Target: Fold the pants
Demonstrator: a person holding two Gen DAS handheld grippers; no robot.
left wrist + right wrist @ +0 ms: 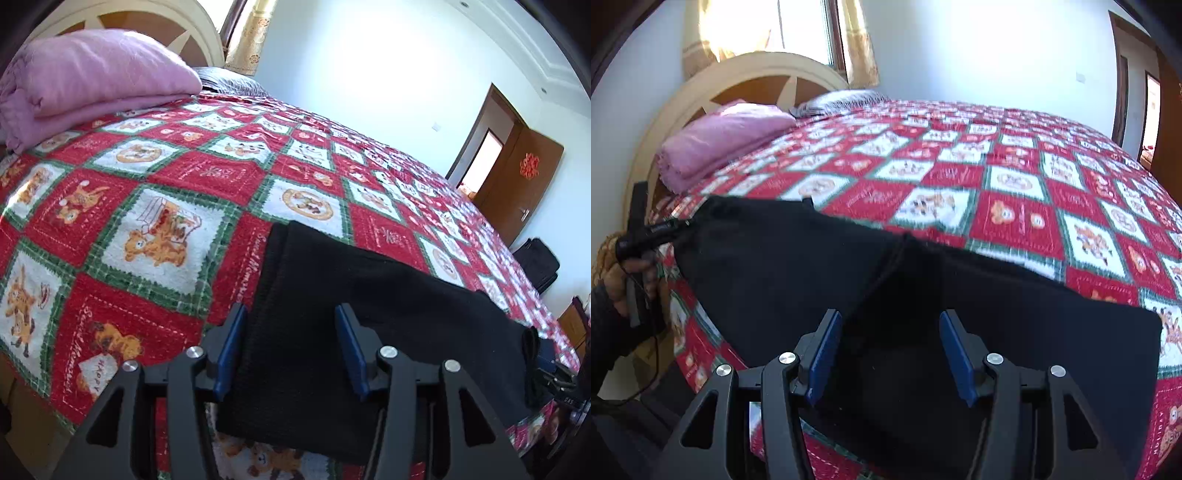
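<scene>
Currently the black pants (369,332) lie flat on the bed's red-and-white patchwork quilt (166,229), along the near edge, filling the lower centre and lower right of the left wrist view and the lower centre of the right wrist view.

Left tool (291,347): jaws spread apart, nothing between the blue pads (231,350). It hangs over one short end of the pants; the cloth runs away from it toward the lower right of that frame.

Right tool (890,350): jaws likewise spread, holding nothing, poised over the dark cloth near its middle, where a seam or fold line runs up to the far edge.

Long axis: the garment stretches side to side across the right wrist view, from the left hand (631,280) at centre left to a squared corner at lower right. Judgement: each tool already stands above its own portion, so neither is clearly nearer; the coming grasp turns on pinching the ends along that axis.

A folded pink blanket (92,77) sits at upper left, well apart from the pants.
</scene>
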